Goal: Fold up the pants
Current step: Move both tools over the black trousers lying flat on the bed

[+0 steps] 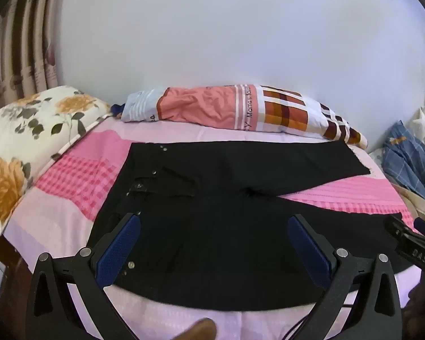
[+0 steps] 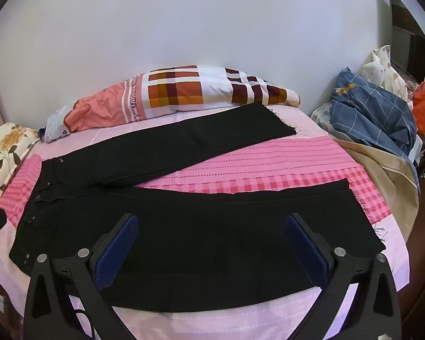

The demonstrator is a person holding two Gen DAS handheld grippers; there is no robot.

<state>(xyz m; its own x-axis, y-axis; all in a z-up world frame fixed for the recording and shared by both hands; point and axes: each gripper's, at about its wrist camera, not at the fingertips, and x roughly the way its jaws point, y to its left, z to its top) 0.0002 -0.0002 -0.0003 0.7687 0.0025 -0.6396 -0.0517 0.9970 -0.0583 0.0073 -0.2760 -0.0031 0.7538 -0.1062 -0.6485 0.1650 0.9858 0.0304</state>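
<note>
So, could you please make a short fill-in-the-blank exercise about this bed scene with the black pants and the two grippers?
1. The black pants lie flat on the pink bedsheet with the two legs spread ____.
2. Both the left gripper and the right gripper have their jaws ____.
3. The pillow at the left end of the bed has a ____ pattern.
4. The folded blanket lies along the ____.

Missing words: apart; open; floral; wall
</note>
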